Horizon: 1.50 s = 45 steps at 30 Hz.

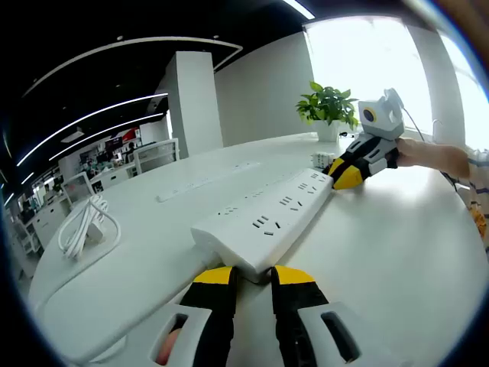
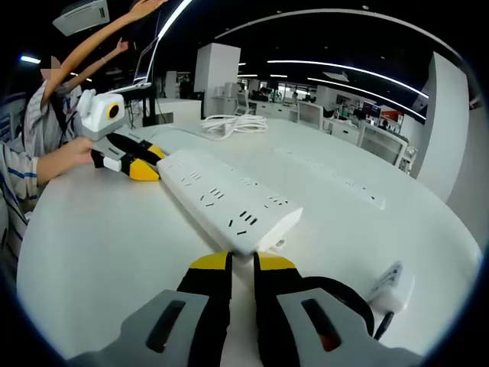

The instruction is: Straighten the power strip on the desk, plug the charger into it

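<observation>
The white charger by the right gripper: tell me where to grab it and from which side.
The charger lies on the desk just right of the right gripper, with its cable trailing toward the camera. Probably grip its blocky body across the two flat sides, coming down from above on the end away from the cable. Its prongs are not visible here, so check their direction first.

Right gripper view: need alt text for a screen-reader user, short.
A white power strip lies diagonally on a white desk, with the right tool at its near end, jaws nearly together, and the left tool at its far end. A white charger lies on the desk at lower right, and a coiled white cable sits farther back.
</observation>
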Each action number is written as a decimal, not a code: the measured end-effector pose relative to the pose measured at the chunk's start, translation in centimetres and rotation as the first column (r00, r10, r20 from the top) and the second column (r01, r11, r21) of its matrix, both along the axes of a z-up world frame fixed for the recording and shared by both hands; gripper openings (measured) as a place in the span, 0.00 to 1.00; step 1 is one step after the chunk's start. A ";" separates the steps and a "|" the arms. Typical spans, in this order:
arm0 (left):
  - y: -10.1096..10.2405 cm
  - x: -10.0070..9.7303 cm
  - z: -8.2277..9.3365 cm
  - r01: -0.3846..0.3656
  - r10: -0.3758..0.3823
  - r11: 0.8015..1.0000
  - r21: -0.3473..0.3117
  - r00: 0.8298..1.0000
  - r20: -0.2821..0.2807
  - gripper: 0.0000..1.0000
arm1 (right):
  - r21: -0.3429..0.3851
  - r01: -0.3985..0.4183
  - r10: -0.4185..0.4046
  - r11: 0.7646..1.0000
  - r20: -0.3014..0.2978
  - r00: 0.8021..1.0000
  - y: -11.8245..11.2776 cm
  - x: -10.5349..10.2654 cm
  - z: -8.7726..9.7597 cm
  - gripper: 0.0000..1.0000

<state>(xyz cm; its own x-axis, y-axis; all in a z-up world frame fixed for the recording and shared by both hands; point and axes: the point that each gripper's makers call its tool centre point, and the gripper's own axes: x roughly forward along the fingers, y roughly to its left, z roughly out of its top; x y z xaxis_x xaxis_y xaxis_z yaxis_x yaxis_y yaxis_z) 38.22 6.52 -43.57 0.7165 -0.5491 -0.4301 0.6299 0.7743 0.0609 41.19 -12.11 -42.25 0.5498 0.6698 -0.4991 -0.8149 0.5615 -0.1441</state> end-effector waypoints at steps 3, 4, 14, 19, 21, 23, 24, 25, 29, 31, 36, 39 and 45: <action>0.0 -0.1 0.0 0.002 -0.002 1.000 -0.001 1.000 0.000 0.18 | 0.008 0.000 0.000 1.000 -0.003 1.000 0.0 -0.2 0.0 0.11; 0.0 -0.1 0.0 0.002 -0.002 1.000 -0.002 1.000 0.000 0.18 | 0.010 0.000 0.000 1.000 -0.003 1.000 0.0 -0.2 0.0 0.11; 0.0 -0.6 0.0 0.000 0.000 1.000 0.006 1.000 -0.001 0.18 | -0.004 -0.005 0.005 1.000 0.000 1.000 0.0 -1.1 0.0 0.10; 0.0 -0.9 0.0 0.000 0.000 1.000 0.011 1.000 0.000 0.17 | -0.010 -0.007 0.007 1.000 -0.001 1.000 0.0 -1.5 0.0 0.10; 0.0 -1.0 0.0 0.001 -0.001 1.000 0.012 1.000 0.000 0.17 | -0.012 -0.008 0.008 1.000 -0.001 1.000 0.0 -1.6 0.0 0.10; 0.0 -1.1 0.0 0.001 -0.001 1.000 0.012 1.000 0.000 0.17 | -0.013 -0.009 0.009 1.000 -0.001 1.000 -0.1 -1.8 0.0 0.10; 0.0 -1.2 0.0 0.001 -0.001 1.000 0.012 1.000 0.000 0.17 | -0.014 -0.010 0.010 1.000 0.000 1.000 -0.1 -1.9 0.0 0.10; 0.0 -1.2 0.0 0.001 -0.001 1.000 0.012 1.000 0.001 0.17 | -0.014 -0.010 0.010 1.000 0.000 1.000 -0.1 -2.0 0.0 0.10; 0.0 -1.5 0.0 0.000 0.000 1.000 0.011 1.000 -0.001 0.17 | -0.014 -0.014 0.014 1.000 -0.005 1.000 -0.2 -2.5 0.0 0.10; -0.1 -1.7 0.0 0.000 0.000 1.000 0.013 1.000 0.002 0.17 | -0.019 -0.018 0.018 1.000 -0.005 1.000 -0.2 -2.8 0.0 0.10; -0.1 -2.1 -0.1 -0.001 0.001 1.000 0.016 1.000 0.004 0.16 | -0.017 -0.023 0.023 1.000 -0.008 1.000 -0.3 -3.4 -0.1 0.10; -0.1 -2.3 -0.1 -0.001 0.001 1.000 0.018 1.000 0.006 0.16 | -0.005 -0.022 0.022 1.000 -0.012 1.000 -0.4 -3.8 -0.1 0.10; -0.3 -2.6 -0.1 0.005 -0.005 1.000 0.023 1.000 0.005 0.16 | 0.010 -0.020 0.020 1.000 -0.015 1.000 -0.6 -4.3 -0.1 0.10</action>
